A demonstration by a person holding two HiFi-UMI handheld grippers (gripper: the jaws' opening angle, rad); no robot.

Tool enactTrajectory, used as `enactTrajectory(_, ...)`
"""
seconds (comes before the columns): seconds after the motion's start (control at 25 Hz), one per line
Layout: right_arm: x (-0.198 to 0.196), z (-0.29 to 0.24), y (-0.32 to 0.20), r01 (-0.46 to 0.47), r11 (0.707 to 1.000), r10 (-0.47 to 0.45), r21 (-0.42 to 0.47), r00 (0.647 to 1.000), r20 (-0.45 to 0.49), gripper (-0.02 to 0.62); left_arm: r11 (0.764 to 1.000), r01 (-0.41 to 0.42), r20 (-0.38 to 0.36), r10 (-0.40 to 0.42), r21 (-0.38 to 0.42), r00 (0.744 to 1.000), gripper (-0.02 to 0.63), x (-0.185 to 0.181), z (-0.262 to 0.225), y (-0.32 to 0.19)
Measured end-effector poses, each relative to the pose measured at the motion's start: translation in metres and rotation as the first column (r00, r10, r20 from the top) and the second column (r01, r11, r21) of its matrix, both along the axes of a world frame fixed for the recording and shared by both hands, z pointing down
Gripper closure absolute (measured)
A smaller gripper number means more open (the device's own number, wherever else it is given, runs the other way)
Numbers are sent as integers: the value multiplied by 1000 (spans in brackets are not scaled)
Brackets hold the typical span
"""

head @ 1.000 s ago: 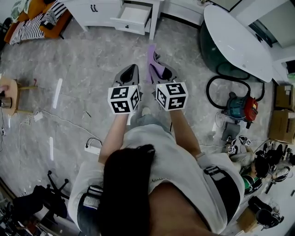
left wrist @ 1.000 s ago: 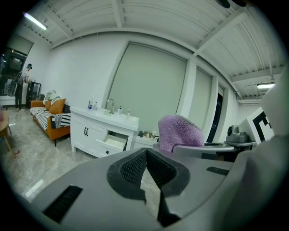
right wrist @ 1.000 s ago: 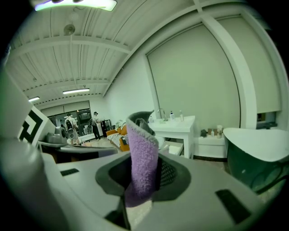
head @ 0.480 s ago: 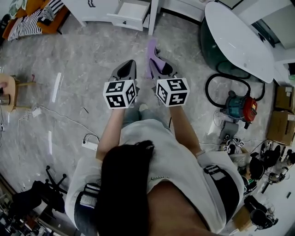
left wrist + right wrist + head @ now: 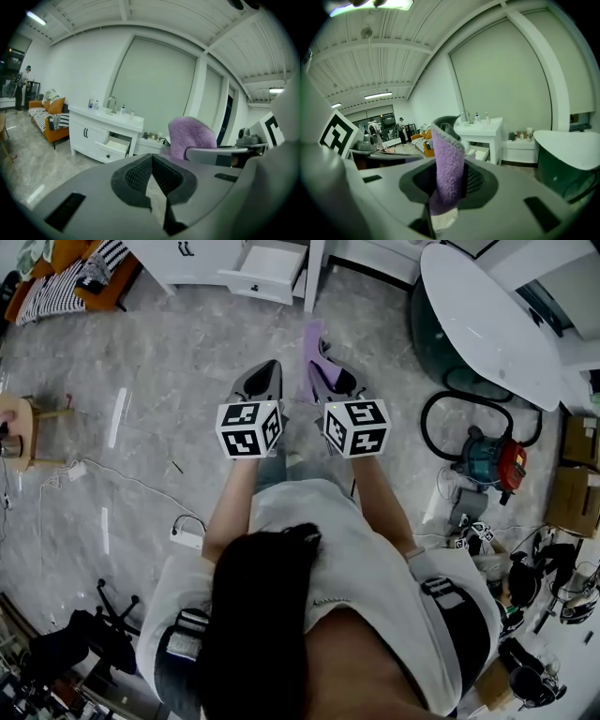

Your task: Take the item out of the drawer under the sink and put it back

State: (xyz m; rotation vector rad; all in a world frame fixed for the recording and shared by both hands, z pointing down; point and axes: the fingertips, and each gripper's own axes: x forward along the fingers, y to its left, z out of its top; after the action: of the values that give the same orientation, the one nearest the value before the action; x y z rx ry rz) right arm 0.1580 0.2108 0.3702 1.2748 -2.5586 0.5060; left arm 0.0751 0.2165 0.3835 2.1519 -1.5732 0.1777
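At the top of the head view, the white drawer (image 5: 267,266) under the sink sticks out of the white cabinet (image 5: 89,133). It is pulled open. Its inside looks white, and I cannot tell if anything lies in it. Small bottles (image 5: 92,103) and a tap (image 5: 111,102) stand on top of the cabinet.

An orange sofa (image 5: 70,282) with a striped cover is off to the left of the cabinet. A big white bathtub (image 5: 478,320) with a dark side is on the right. Near it on the floor is a red and blue vacuum cleaner (image 5: 489,460) with a black hose. A white cable (image 5: 112,484) runs over the grey floor (image 5: 178,362). The floor lies between the person and the drawer.

The purple cloth (image 5: 449,164) is pinched tight in the right gripper (image 5: 447,176) and sticks up out of its jaws. It is well away from the drawer. The left gripper (image 5: 151,159) is just beside the right one. Its jaws are pressed together with nothing in them.
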Motion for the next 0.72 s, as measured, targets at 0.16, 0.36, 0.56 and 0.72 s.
enactTrajectory(0.16,-1,4,-14,-14,1000,14,8,1000,-2,491,1000,-1,10,1,1,1000,601,-4,6,-14)
enactTrajectory(0.36,-12,7,-42,-34,999,34,8,999,-13,491,1000,-2,10,2,8,1000,601,-17,8,-45)
enactTrajectory(0.56,-21,8,-81,-60,998,60,6,998,-16,491,1000,-26,3,26,6,1000,601,-21,8,-85)
enactTrajectory(0.72,-35,12,-111,-80,997,80,-12,997,-24,491,999,-40,7,40,-1,999,601,-37,10,-117)
